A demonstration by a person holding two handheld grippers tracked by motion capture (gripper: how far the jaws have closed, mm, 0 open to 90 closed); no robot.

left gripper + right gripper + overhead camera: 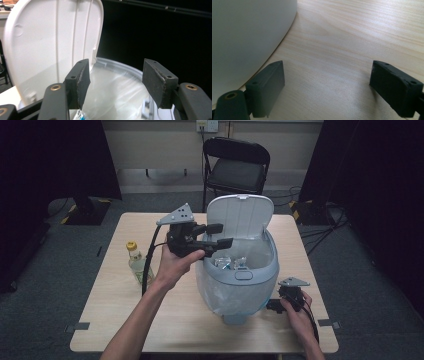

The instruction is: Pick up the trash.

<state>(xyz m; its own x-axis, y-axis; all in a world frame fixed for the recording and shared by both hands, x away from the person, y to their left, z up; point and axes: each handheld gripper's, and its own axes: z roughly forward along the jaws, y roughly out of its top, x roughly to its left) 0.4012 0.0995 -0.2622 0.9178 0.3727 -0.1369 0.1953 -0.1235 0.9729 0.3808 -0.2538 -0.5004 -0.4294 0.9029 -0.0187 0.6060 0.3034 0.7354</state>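
Note:
A pale blue bin (pixel 243 287) stands mid-table, its white lid (pixel 240 215) raised. A clear liner hangs over its rim, and crumpled shiny wrappers (pixel 229 263) lie inside. My left gripper (pixel 220 235) hovers over the bin's left rim, open and holding nothing. In the left gripper view the left gripper (pixel 116 80) frames the lid (pixel 50 42) and the liner (pixel 117 92). My right gripper (pixel 274 305) sits low on the table at the bin's right front. The right gripper (pixel 327 85) is open over bare wood, with the bin wall (pixel 244 37) just to its left.
A clear bottle (pixel 136 263) with a yellow cap stands upright at the left of the wooden table (pixel 125 312). A black folding chair (pixel 236 167) is behind the far edge. Dark curtains flank both sides.

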